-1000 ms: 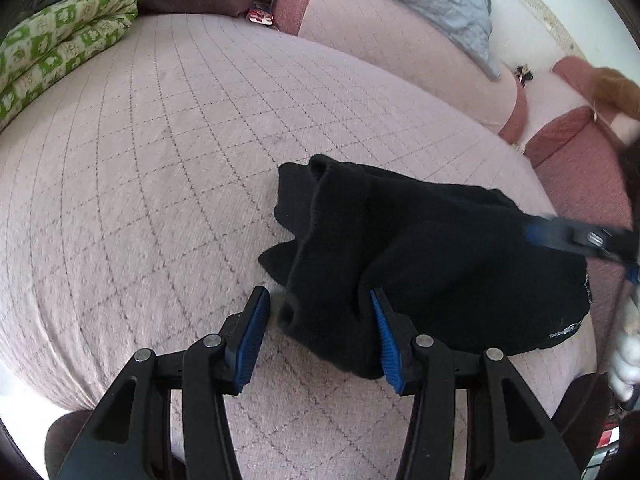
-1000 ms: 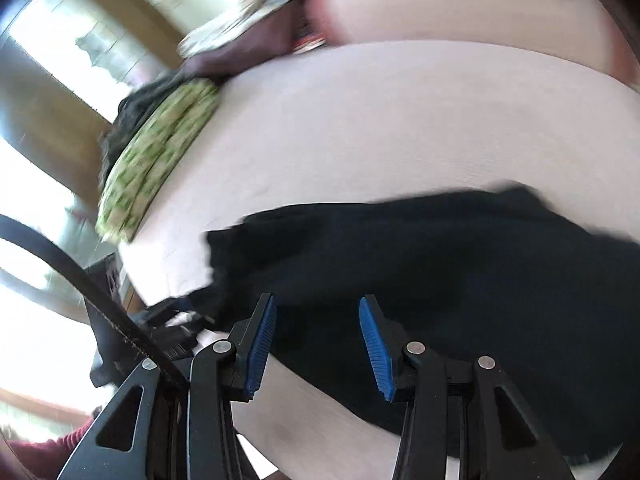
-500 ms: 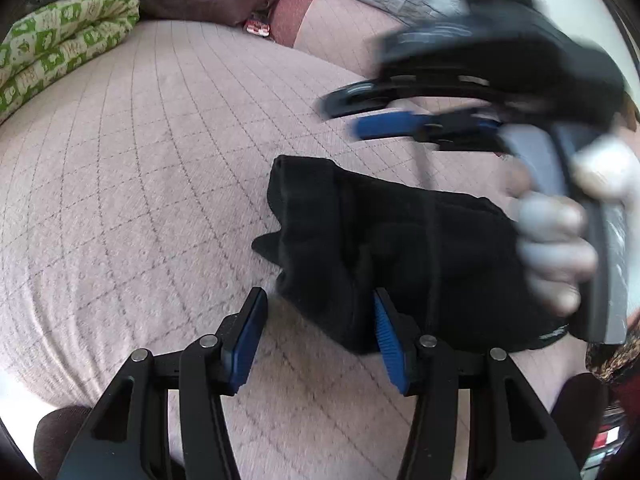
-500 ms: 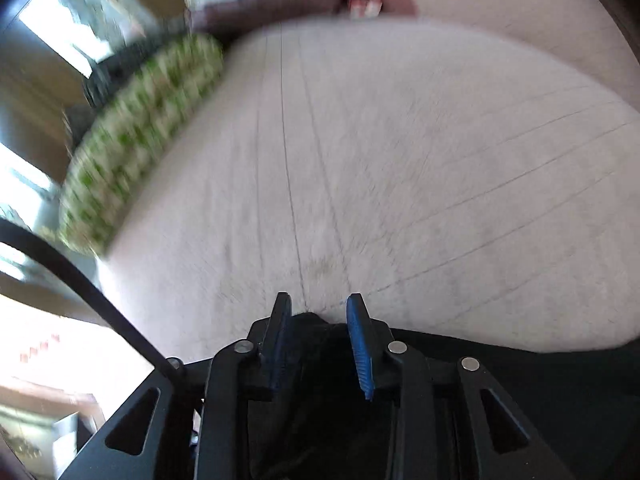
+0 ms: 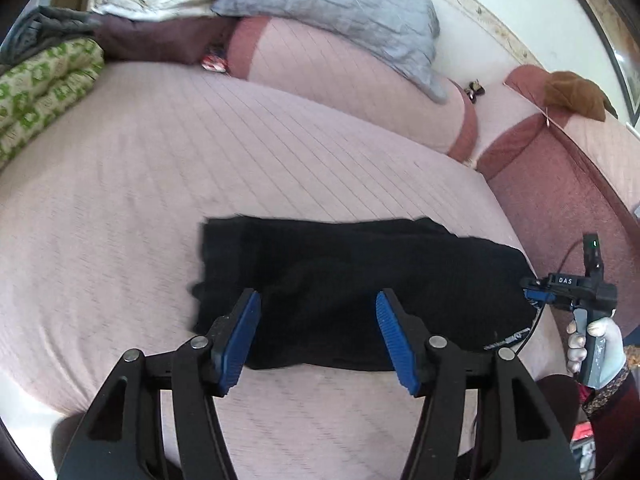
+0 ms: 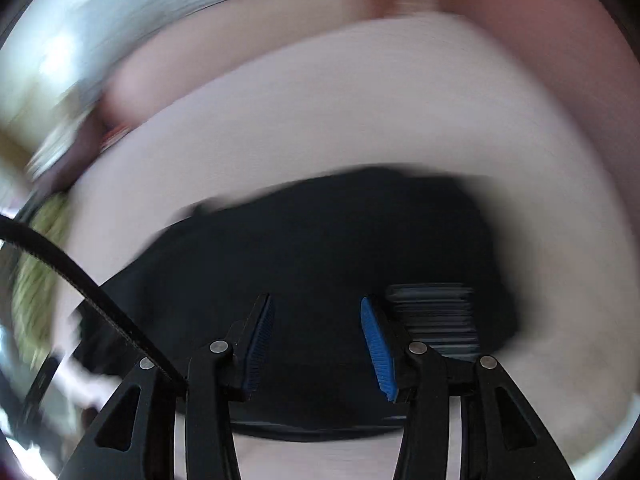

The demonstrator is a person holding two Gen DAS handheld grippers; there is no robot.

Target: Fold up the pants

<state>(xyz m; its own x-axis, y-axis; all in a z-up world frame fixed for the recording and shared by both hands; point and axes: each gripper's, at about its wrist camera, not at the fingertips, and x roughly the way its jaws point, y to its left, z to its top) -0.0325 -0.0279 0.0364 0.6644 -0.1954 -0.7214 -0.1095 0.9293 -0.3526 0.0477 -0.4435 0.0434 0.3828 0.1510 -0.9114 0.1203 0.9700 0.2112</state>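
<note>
The black pants [image 5: 360, 284] lie folded into a flat rectangle on the pink quilted bed [image 5: 200, 152]. My left gripper [image 5: 318, 334] is open and empty, its blue pads hovering over the near edge of the pants. The right gripper [image 5: 534, 296] shows in the left wrist view at the pants' right end, held by a gloved hand. In the blurred right wrist view the right gripper [image 6: 318, 342] is open and empty above the pants [image 6: 320, 256].
A green patterned folded cloth [image 5: 44, 88] lies at the far left. A grey quilted blanket [image 5: 340, 12] drapes over pink bolsters [image 5: 340, 80] at the back. A brown cloth [image 5: 576, 94] sits on the far right cushion. The bed edge is just below the pants.
The right gripper let go of the pants fold and withdrew to the right end. The pants now lie flatter and wider. My left gripper pulled back and rose a little.
</note>
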